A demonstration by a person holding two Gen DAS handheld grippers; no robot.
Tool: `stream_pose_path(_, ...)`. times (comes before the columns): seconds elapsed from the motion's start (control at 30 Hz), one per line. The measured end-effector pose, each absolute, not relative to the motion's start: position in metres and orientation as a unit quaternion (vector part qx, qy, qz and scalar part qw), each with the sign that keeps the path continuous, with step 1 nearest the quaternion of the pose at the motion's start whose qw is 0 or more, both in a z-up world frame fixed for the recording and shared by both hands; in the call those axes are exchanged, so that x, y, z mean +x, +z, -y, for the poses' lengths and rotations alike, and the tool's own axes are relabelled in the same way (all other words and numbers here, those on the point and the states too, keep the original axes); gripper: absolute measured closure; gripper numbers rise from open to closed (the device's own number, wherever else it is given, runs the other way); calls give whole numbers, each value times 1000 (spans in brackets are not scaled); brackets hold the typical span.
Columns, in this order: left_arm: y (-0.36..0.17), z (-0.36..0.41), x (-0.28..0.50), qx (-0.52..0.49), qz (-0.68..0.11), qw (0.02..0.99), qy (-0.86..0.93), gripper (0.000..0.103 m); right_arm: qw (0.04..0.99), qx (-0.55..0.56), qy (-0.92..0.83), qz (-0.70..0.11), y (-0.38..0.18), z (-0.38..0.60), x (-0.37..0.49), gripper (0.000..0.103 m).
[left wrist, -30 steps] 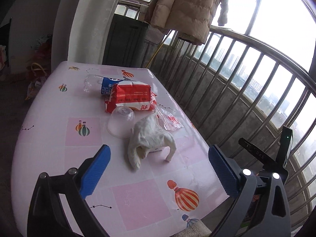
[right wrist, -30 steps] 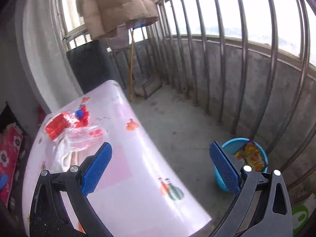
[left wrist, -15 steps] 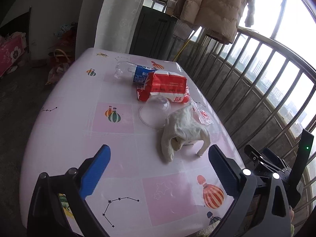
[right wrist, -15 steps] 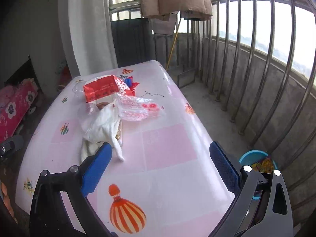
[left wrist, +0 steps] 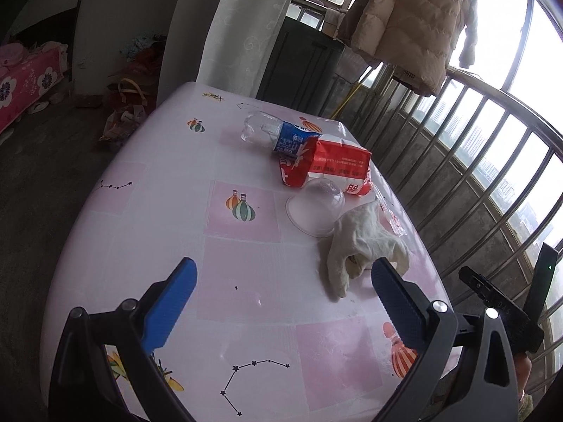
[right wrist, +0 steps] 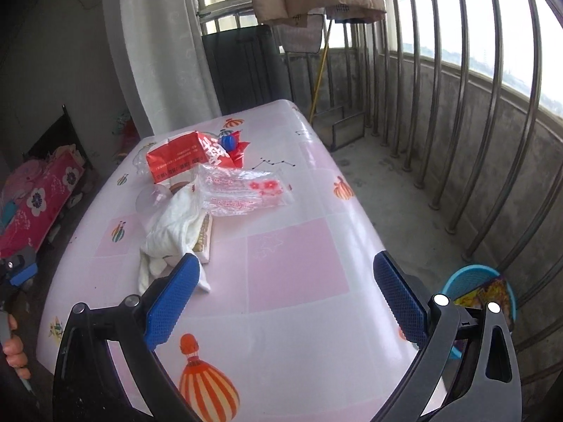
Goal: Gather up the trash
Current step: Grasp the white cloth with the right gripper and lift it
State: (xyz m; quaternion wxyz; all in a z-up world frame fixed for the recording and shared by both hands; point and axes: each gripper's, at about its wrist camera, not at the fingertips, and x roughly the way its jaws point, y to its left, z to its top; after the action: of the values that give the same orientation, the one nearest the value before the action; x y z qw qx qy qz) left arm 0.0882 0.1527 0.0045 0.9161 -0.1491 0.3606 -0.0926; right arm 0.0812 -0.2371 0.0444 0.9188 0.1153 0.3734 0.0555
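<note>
Both tools are unloaded. The left gripper [left wrist: 281, 285] and the right gripper [right wrist: 283, 281] hover above the near edge of the table [right wrist: 292, 316], each with its blue pads spread wide and nothing between them.

The trash lies in one cluster running from the table's middle toward its far right corner. Nearest is the crumpled white cloth [left wrist: 362, 242], close to the right edge and draped partly over a flat light-coloured item (identity cannot be told). Touching it on the far side are the overturned clear cup [left wrist: 316, 207] and the clear plastic wrapper [right wrist: 242, 190]. Beyond them lies the red package [left wrist: 330, 163], with the plastic bottle [left wrist: 274, 132] on its side behind it. The blue bin [right wrist: 475, 281] stands on the floor beyond the right edge.

Recommended procedure: start with the cloth, since it is nearest. Lower the pads to straddle its thickest fold, then close firmly. Thin fabric is likely to slip; gather plenty. Avoid nudging the cup.
</note>
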Motion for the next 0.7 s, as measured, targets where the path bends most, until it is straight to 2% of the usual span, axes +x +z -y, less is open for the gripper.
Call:
stream_pose_path(0.17, -2, -139, 107, -134, -349, 916, -148, 6, 864, 226, 147, -426, 32, 227, 121, 10)
stream_pose_path(0.37, -12, -130, 130, -114, -344, 917, -168, 6, 808, 287, 178, -482, 3, 200, 170, 27)
stream_pose_path(0.47, -19, -126, 137, -106, -349, 914, -176, 6, 786, 301, 182, -508, -11, 189, 184, 38)
stream_pose_path(0.7, -28, -128, 146, -109, -358, 910, -179, 6, 767, 306, 197, -529, -15, 175, 186, 74)
